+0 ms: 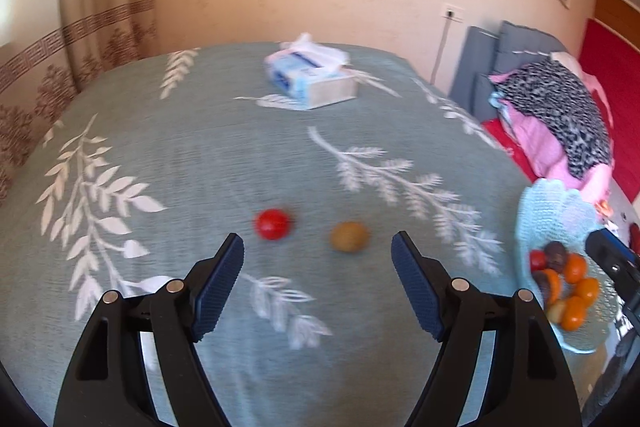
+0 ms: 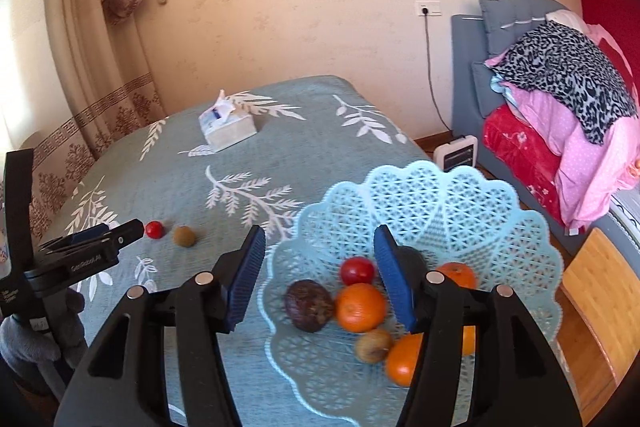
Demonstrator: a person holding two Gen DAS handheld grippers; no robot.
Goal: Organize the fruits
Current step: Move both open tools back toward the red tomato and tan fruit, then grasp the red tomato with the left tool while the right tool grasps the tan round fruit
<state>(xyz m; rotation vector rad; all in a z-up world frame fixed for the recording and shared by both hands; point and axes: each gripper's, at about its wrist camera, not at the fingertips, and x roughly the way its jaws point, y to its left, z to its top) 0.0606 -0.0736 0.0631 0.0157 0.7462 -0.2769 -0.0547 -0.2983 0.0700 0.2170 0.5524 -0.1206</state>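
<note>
A small red fruit (image 1: pixel 273 223) and a brown kiwi-like fruit (image 1: pixel 349 236) lie side by side on the green leaf-patterned tablecloth (image 1: pixel 200 155). My left gripper (image 1: pixel 318 247) is open and empty, just short of them; it shows from the side in the right wrist view (image 2: pixel 138 227). A light-blue lattice basket (image 2: pixel 460 195) at the table's right holds several oranges (image 2: pixel 360 307), a red fruit (image 2: pixel 357 270), a dark passion fruit (image 2: pixel 308 305) and a brown fruit (image 2: pixel 374 345). My right gripper (image 2: pixel 320 239) is open and empty above the basket's near side.
A tissue box (image 1: pixel 310 77) sits at the table's far side. A beige wall and a curtain (image 2: pixel 100 27) stand behind. A bed with piled bedding (image 2: pixel 568 115) and a small white heater (image 2: pixel 456 155) are to the right. A wooden surface (image 2: pixel 596 299) lies at the right.
</note>
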